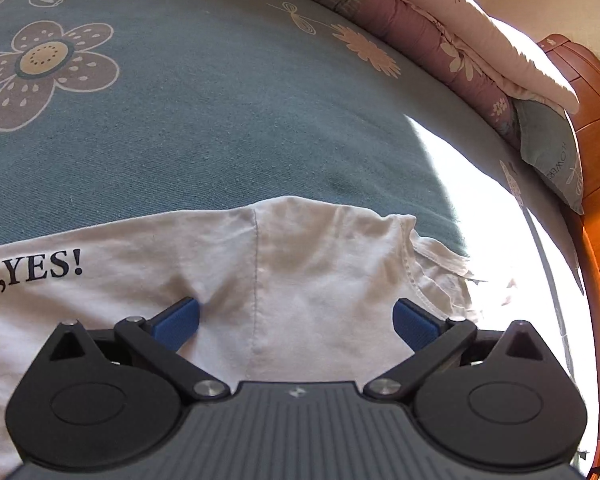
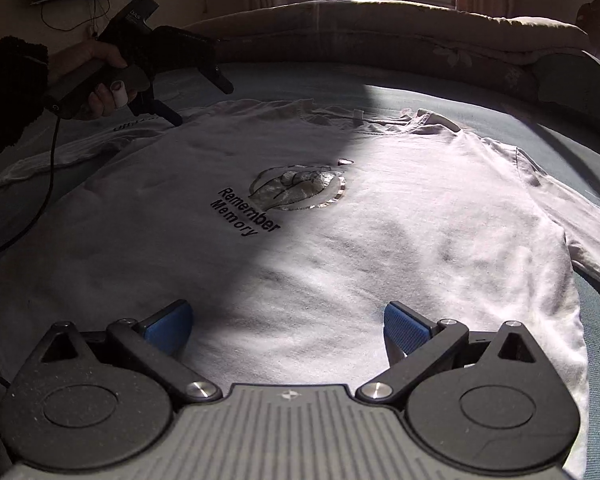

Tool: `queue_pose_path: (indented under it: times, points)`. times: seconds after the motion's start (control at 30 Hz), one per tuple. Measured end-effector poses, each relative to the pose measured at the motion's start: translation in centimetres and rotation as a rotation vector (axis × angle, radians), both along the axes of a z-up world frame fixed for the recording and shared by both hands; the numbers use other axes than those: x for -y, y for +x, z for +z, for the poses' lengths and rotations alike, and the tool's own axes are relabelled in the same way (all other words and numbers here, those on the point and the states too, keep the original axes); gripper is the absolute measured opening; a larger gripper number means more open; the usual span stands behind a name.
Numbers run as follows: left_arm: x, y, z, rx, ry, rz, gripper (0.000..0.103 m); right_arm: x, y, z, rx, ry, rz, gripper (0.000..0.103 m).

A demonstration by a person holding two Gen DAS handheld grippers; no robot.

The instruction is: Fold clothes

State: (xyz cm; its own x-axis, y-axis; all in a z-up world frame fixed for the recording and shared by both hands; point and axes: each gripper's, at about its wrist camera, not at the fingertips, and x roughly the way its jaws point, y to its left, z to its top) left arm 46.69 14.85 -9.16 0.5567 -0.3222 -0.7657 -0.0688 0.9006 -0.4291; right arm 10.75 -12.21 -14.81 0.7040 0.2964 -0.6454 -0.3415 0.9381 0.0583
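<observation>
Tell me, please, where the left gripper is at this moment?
In the right wrist view the left gripper is at upper left, open, over the left shoulder of the white T-shirt spread on the blue bedsheet.

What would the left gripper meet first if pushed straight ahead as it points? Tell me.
The left gripper, open, would meet the white T-shirt's sleeve first, by its seam; the blue floral bedsheet lies beyond. Depth is uncertain.
</observation>
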Motion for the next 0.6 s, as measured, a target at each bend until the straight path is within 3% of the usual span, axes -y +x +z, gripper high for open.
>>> queue_pose_path:
  times: [0.13, 0.27, 0.4, 0.5, 0.6]
  points:
    - [-0.5, 2.2, -0.2, 0.036, 0.059, 0.088, 0.102, -0.1, -0.2, 0.0, 0.006, 0.002, -0.003, 0.103]
    - [-0.5, 2.7, 0.8, 0.021, 0.028, 0.148, 0.102, 0.1, -0.1, 0.0, 0.009, 0.002, -0.003, 0.103]
    - [1.7, 1.1, 1.3, 0.018, -0.069, 0.045, 0.102, 0.1, -0.2, -0.1, 0.012, -0.003, -0.005, 0.103]
    - [3.6, 0.8, 0.4, 0.0, -0.016, -0.029, 0.102, 0.1, -0.2, -0.1, 0.013, -0.003, -0.006, 0.103]
    - [4.0, 2.0, -0.4, 0.009, 0.017, -0.037, 0.102, 0.1, -0.3, -0.1, 0.014, -0.003, -0.005, 0.103]
